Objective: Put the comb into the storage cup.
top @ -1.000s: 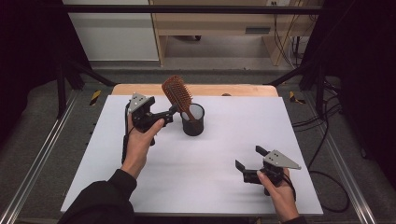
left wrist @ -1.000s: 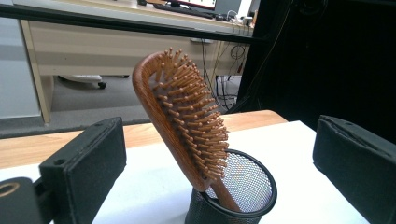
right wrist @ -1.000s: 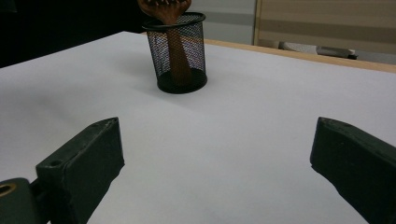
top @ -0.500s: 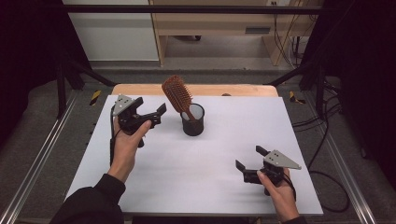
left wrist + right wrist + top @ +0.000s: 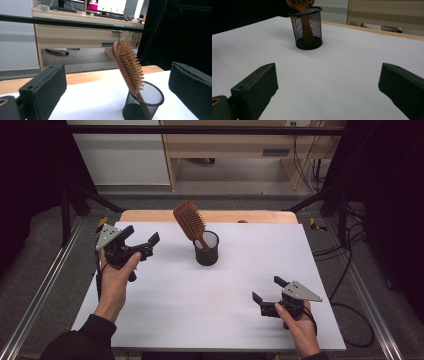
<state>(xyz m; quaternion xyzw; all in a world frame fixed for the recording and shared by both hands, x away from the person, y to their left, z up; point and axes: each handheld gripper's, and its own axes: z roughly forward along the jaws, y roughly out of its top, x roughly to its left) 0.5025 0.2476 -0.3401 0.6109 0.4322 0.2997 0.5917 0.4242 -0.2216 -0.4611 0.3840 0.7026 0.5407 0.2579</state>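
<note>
Our wooden hairbrush [image 5: 190,221] stands handle-down in the black mesh cup [image 5: 206,249] near table centre, head leaning toward 11 o'clock against the rim, which props it. Our left gripper [image 5: 141,239] hangs at the cup's 9 o'clock, jaws apart, empty. Our right gripper [image 5: 269,291] rests at 5 o'clock, jaws apart, idle on the white table [image 5: 210,310].
</note>
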